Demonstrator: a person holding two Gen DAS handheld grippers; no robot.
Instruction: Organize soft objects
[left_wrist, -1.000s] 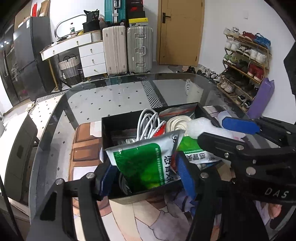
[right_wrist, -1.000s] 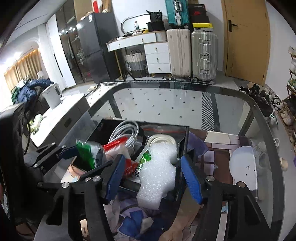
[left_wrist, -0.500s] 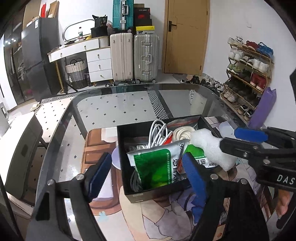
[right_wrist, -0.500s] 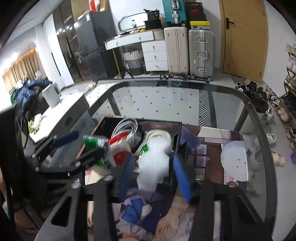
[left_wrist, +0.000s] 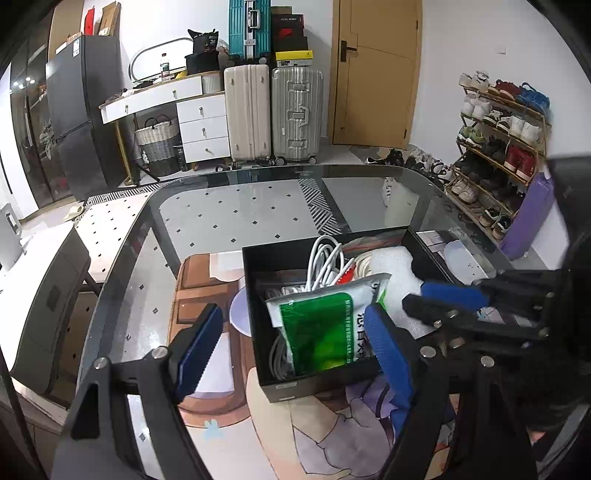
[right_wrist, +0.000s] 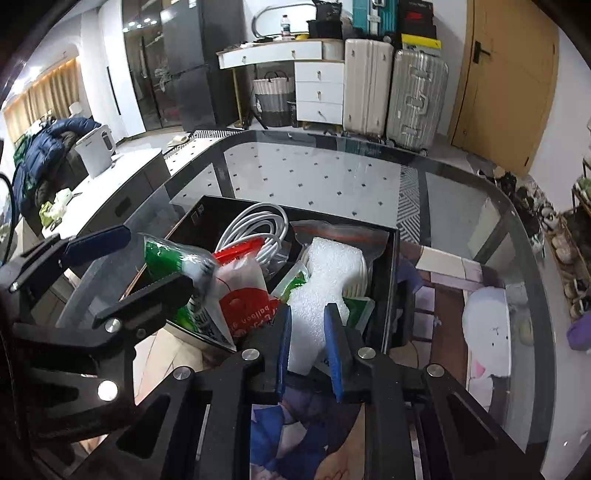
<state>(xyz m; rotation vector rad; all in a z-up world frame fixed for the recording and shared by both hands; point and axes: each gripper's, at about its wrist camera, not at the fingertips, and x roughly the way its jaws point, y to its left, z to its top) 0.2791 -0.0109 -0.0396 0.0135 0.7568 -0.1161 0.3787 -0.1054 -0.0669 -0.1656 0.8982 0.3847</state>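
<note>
Setting: glass-topped table (left_wrist: 229, 218) with a printed mat (left_wrist: 258, 435) under the work area; suitcases, a white drawer unit and a shoe rack stand well behind.

Box: black open box (left_wrist: 310, 384) sits on the mat, crowded with soft items.

Box contents: white coiled cable (right_wrist: 258, 225) toward the far side; green and white pouch (left_wrist: 321, 328) standing tilted at the near left; red and white packet (right_wrist: 243, 299) beside it; a second cream cord coil partly hidden under the foam.

White foam piece (right_wrist: 321, 280): lies in the right half of the box, its near end sticking out over the near wall.

Right gripper (right_wrist: 308, 350): jaws have just been closing and now stand narrow, blue pads pressed on both sides of the foam piece's near end. Foam pinched between them, the rest of it still resting in the box.

Left gripper (left_wrist: 291, 354): jaws have just been opening and now stand wide, nothing clamped. Its right finger is just in front of the green and white pouch; I cannot tell if it touches. Its left finger is well clear, outside the box's left wall, above the mat.

Relation of the two: in the left wrist view the right gripper (left_wrist: 417, 299) reaches in from the right edge onto the foam (left_wrist: 395, 269), close to the left tool's right finger.
</note>
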